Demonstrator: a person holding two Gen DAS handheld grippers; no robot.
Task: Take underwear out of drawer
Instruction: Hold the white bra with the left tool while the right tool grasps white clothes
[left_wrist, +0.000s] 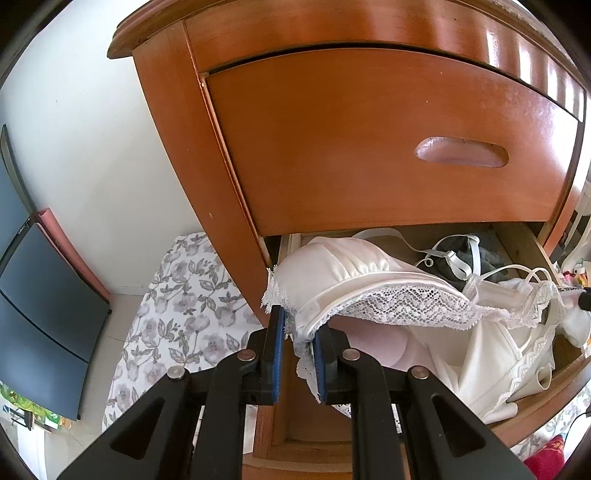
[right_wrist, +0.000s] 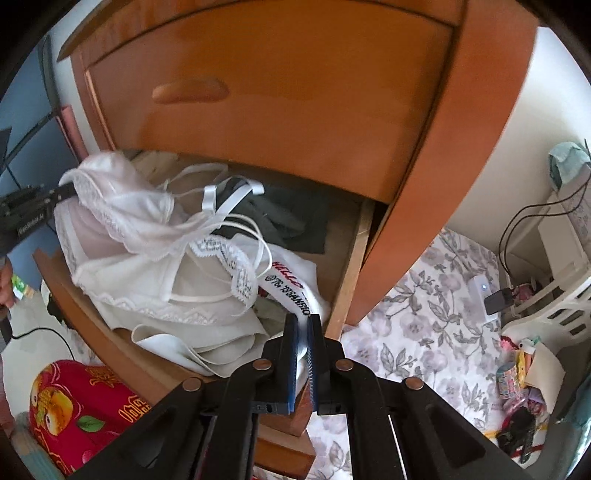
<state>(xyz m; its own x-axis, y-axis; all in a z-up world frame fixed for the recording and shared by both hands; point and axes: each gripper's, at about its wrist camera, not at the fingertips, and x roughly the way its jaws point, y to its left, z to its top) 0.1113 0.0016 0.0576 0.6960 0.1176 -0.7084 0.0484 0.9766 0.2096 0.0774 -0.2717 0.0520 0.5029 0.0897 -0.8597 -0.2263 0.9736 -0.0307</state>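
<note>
- Blue pads of my left gripper (left_wrist: 298, 332) are pinched on the lace-trimmed edge of a white satin bra (left_wrist: 343, 273), holding its left cup lifted above the open drawer (left_wrist: 561, 373).
- My right gripper (right_wrist: 303, 325) is clamped on a white waistband (right_wrist: 291, 291) printed with red and black lettering; it seems to belong to a pair of underwear, though blur hides the rest.
- That waistband runs from my right pads back into the pile at the drawer's front right.
- Under the bra lie more white garments (right_wrist: 184, 295), with thin straps looped over them.
- A dark grey garment (right_wrist: 291, 221) sits at the back of the drawer, beneath the closed upper drawer (left_wrist: 369, 140).
- Floral bedding (right_wrist: 424, 314) lies beside the dresser.
</note>
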